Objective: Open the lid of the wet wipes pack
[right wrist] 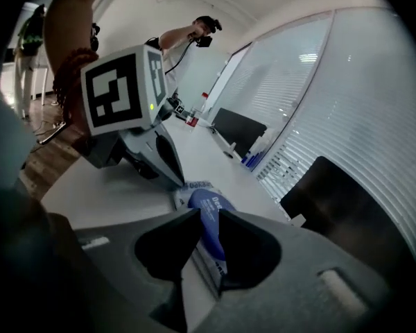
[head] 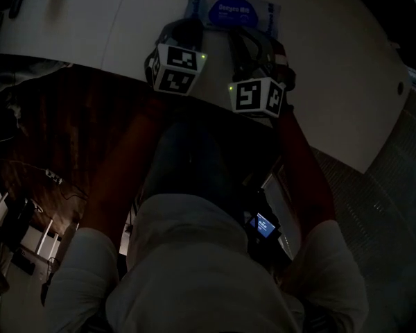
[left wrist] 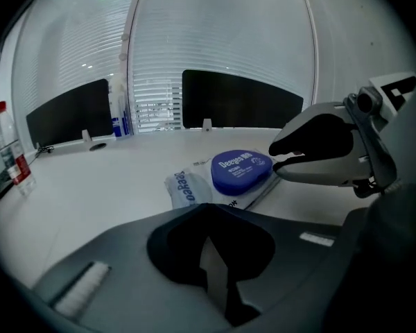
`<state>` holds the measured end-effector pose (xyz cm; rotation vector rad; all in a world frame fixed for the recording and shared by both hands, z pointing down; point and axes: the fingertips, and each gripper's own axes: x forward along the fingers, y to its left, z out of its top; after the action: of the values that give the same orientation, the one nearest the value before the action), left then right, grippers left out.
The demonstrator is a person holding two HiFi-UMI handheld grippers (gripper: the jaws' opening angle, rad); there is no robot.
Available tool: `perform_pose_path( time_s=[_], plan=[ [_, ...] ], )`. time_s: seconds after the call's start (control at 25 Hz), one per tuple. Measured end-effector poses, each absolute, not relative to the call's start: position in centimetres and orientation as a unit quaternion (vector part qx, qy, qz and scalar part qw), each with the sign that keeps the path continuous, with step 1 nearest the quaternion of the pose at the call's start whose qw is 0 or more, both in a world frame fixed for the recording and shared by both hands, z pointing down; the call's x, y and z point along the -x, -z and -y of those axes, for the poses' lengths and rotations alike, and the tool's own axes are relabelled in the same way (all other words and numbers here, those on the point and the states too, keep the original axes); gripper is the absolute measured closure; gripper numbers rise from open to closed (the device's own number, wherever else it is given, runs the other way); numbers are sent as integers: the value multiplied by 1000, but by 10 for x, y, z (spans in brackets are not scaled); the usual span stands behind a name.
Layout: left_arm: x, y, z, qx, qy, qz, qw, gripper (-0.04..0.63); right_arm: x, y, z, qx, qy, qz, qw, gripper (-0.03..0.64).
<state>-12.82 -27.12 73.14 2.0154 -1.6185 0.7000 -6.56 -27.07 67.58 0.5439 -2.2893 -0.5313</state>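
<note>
On the desk [left wrist: 90,186] lies a pale wet wipes pack [left wrist: 184,186], blue lid [left wrist: 239,172] closed; left hand-held gripper [left wrist: 208,209] pinched together, right hand-held gripper [right wrist: 209,214] slightly apart.

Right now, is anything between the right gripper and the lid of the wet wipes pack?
Nothing visible. The right gripper, jaws apart, points straight at the blue lid, close beside it; the left gripper is at the other end of the wet wipes pack.

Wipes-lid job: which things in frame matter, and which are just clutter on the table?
Job: wet wipes pack, its blue lid, left gripper, right gripper with jaws apart.
Lying about: red-capped bottle, blue bottles, two dark screens.
</note>
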Motion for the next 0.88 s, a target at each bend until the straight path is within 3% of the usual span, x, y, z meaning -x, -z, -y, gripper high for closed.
perform_pose_path(
  time_s=[0.88],
  plan=[
    [120, -744, 270, -729, -316, 569, 212, 594, 72, -714, 276, -132, 374, 815, 423, 517]
  ],
)
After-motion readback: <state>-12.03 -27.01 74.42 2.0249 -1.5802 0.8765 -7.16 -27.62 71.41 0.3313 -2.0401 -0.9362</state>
